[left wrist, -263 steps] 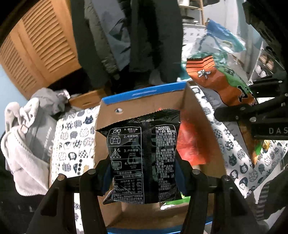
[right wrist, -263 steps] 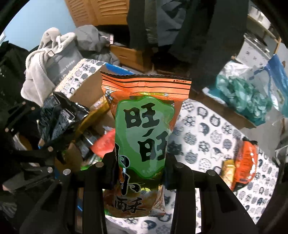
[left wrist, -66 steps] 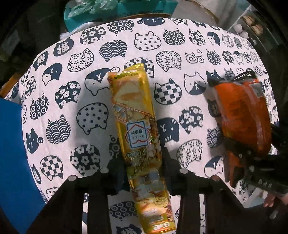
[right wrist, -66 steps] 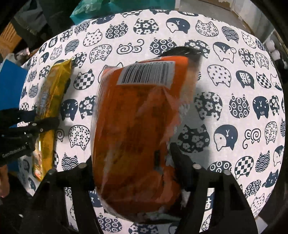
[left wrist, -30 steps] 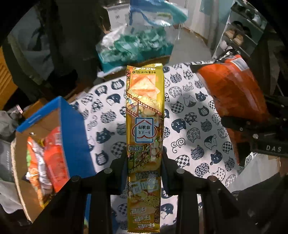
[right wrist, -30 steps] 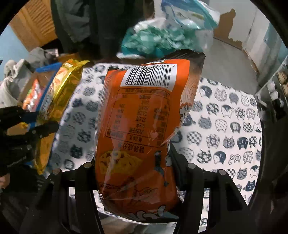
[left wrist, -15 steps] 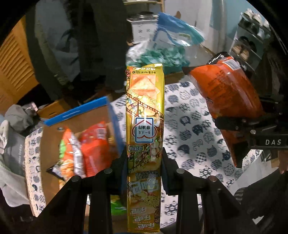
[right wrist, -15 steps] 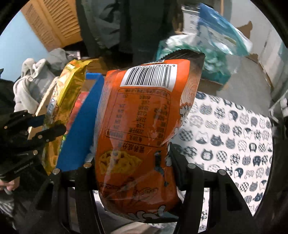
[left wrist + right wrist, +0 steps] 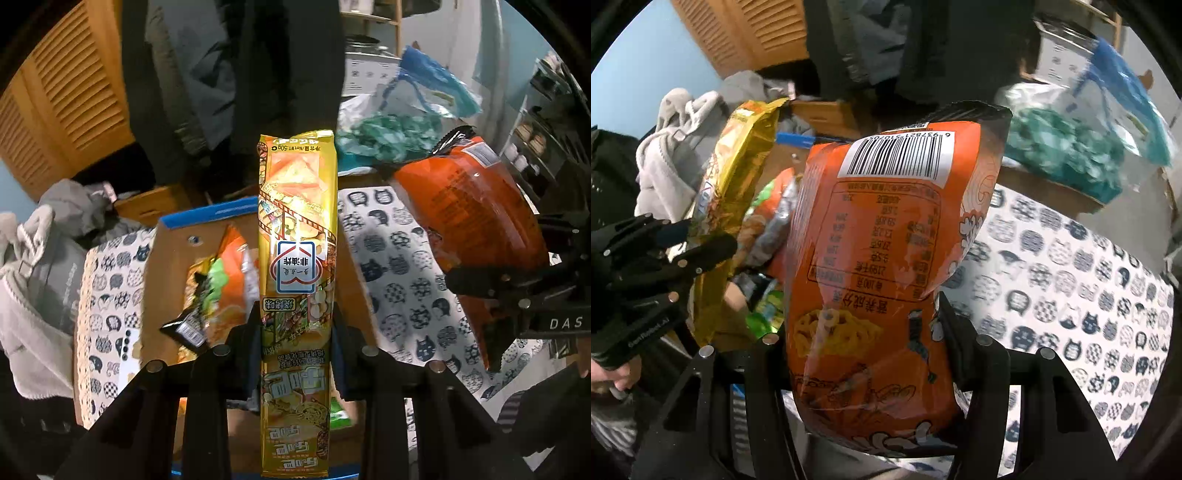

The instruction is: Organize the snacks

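My left gripper is shut on a long yellow snack packet and holds it upright over the open cardboard box with a blue rim. The box holds several snack bags, orange, green and black. My right gripper is shut on an orange snack bag, barcode side facing me, held just right of the box. In the left wrist view the orange bag hangs at the right. In the right wrist view the yellow packet and the left gripper are at the left.
The cat-print tablecloth covers the table to the right of the box. A grey and white pile of clothes lies left of the box. Dark coats hang behind. A clear bag with teal contents sits beyond the table.
Both grippers have swung left with their snacks, from over the tablecloth to the box. The box now sits under the yellow packet.
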Demonstrator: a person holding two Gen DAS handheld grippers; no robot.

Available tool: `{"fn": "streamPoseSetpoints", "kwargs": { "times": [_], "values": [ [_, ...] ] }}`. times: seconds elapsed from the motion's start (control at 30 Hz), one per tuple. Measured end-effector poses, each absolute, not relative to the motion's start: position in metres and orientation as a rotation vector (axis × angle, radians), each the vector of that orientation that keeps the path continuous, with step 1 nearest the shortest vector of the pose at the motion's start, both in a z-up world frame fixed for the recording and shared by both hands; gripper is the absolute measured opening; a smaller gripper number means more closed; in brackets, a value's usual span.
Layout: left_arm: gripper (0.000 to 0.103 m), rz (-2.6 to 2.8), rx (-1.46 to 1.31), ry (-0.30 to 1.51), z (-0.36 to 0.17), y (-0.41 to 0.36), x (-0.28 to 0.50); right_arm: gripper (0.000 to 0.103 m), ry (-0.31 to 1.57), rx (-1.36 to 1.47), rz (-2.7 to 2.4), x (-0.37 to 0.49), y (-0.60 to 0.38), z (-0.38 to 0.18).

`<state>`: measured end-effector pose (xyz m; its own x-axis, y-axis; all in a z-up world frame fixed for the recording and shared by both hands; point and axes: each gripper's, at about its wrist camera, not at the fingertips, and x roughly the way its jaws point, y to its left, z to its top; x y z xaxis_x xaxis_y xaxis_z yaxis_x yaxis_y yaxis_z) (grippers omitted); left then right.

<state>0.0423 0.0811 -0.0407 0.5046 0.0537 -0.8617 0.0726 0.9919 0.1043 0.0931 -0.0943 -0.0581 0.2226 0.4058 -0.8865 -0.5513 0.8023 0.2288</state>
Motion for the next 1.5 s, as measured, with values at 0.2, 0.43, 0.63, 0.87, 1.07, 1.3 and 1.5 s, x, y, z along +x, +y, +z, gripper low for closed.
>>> {"fn": "streamPoseSetpoints", "kwargs": {
  "times": [0.2, 0.43, 0.63, 0.87, 1.07, 1.3, 1.5],
  "values": [
    [0.032, 0.037, 0.110, 1.050, -0.047, 0.111, 0.038, 0.058, 1.185, -0.177, 0.705, 0.095, -0.052, -0.060],
    [0.032, 0.075, 0.056, 1.071, -0.058, 0.142, 0.034, 0.058, 1.212, -0.168, 0.739, 0.099, -0.012, -0.067],
    [0.032, 0.082, 0.020, 1.075, -0.064, 0.156, 0.032, 0.059, 1.227, -0.186, 0.755, 0.097, 0.011, -0.074],
    [0.045, 0.115, 0.020, 1.079, -0.065, 0.164, 0.032, 0.074, 1.193, -0.176, 0.754, 0.098, 0.015, -0.065],
    [0.067, 0.145, 0.016, 1.042, -0.050, 0.167, 0.026, 0.074, 1.134, -0.162, 0.741, 0.095, -0.001, -0.044],
    [0.076, 0.126, 0.024, 1.015, -0.029, 0.154, 0.019, 0.075, 1.075, -0.190, 0.688, 0.085, -0.031, -0.029],
    [0.085, 0.110, 0.070, 0.967, -0.006, 0.132, 0.008, 0.075, 1.019, -0.194, 0.657, 0.074, -0.060, -0.012]
  ]
}}
